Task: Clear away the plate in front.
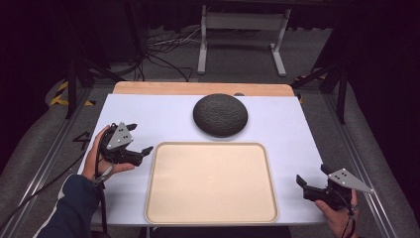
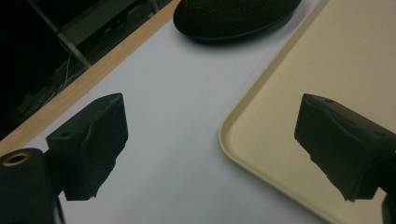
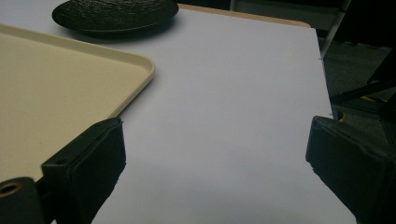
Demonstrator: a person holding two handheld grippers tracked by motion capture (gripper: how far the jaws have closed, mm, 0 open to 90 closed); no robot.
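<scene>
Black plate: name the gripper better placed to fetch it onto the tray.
Left, probably. The left gripper, jaws open and empty, sits nearer the black plate, by the tray's near-left corner. The right gripper waits farther back, at the tray's right edge.

Table top is a white surface (image 1: 148, 114) with a bare wood strip (image 1: 148, 88) along its far edge; a small dark bit (image 1: 239, 93) sits on that strip right of centre, too small to identify. Metal rails (image 1: 47, 148) run along the left and right edges, over grey floor (image 1: 237, 64). Beyond the far edge: white metal frame (image 1: 242, 22) on two feet, loose cables (image 1: 163, 49) to its left, black stand legs (image 1: 74, 74) off both far corners, and yellow-black tape (image 1: 62, 94) off the far left corner.
</scene>
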